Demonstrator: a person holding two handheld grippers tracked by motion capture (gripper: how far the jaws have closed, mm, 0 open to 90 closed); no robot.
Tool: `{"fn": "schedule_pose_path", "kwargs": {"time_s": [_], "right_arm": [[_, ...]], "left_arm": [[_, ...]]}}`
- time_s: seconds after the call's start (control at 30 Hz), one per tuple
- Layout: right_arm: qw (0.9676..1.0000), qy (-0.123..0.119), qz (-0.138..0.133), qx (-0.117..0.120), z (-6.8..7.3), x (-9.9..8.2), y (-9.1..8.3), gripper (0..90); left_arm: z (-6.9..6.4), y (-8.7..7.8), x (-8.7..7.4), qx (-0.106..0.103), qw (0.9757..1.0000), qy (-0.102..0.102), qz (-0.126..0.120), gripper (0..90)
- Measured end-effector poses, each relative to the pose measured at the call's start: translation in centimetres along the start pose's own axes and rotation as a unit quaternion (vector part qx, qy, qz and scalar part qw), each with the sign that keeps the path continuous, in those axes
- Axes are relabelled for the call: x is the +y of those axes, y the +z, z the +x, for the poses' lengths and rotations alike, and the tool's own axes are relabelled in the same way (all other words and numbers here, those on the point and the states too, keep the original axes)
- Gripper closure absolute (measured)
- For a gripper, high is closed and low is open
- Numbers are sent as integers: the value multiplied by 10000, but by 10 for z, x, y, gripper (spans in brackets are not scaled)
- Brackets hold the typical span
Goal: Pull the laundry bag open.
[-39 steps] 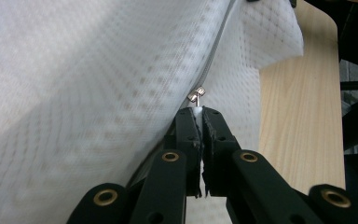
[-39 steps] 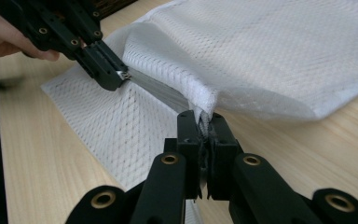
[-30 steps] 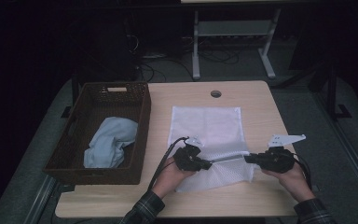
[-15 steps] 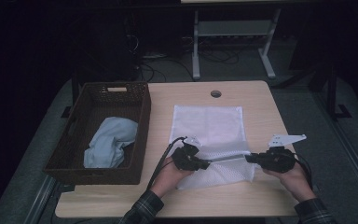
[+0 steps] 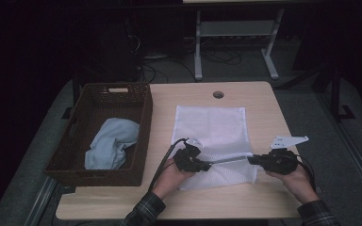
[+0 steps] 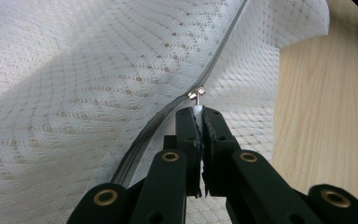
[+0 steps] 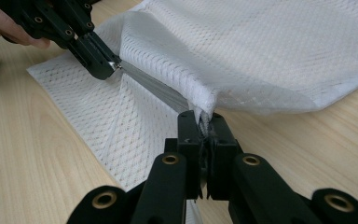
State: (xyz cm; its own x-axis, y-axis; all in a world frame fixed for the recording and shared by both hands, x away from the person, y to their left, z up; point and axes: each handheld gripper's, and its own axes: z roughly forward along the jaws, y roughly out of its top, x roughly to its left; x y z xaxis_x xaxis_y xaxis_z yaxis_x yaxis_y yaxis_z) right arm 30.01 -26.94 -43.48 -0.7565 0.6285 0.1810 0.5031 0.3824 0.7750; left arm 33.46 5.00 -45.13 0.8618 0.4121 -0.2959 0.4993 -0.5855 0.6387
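A white mesh bag (image 5: 212, 129) lies flat on the wooden table (image 5: 264, 101), its grey zipper (image 5: 228, 160) stretched taut near the front edge. My left gripper (image 5: 207, 165) is shut on the white zipper pull (image 6: 196, 108), just below the small metal slider (image 6: 196, 93). My right gripper (image 5: 251, 159) is shut on the bag's corner (image 7: 204, 112) at the zipper's other end, lifting the mesh a little. In the right gripper view the left gripper (image 7: 114, 65) shows at the upper left, pinching the zipper (image 7: 154, 88) line.
A dark wicker basket (image 5: 136, 122) stands at the table's left, holding a crumpled light-blue cloth (image 5: 109, 143). A round cable hole (image 5: 218, 94) sits near the table's far edge. Metal stand legs (image 5: 235, 52) and cables are on the floor beyond.
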Motion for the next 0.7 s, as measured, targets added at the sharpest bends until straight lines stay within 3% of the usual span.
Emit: {"fn": "schedule_pose_path", "kwargs": {"time_s": [0.03, 0.1, 0.17, 0.3, 0.47, 0.7], "right_arm": [[10000, 6, 1, -2, 0, 0, 0, 863], [10000, 9, -25, -45, 0, 0, -2, 865], [9998, 65, -125, -164, -3, 0, -7, 866], [9998, 71, -123, -128, -5, -1, -9, 865], [9999, 87, -48, -119, -7, -2, -8, 864], [9996, 152, 7, -243, -13, -5, -9, 864]], "left_arm": [[0, 0, 0, -10, 10000, -2, -8, 871], [0, -1, 0, 242, 9996, 27, 121, 872], [6, -3, -3, 117, 9998, -167, 49, 872], [4, -7, -1, 230, 9997, -38, 66, 871], [6, -7, -3, 124, 9999, -72, 81, 871], [9, -13, -7, 179, 9996, -102, 166, 871]]}}
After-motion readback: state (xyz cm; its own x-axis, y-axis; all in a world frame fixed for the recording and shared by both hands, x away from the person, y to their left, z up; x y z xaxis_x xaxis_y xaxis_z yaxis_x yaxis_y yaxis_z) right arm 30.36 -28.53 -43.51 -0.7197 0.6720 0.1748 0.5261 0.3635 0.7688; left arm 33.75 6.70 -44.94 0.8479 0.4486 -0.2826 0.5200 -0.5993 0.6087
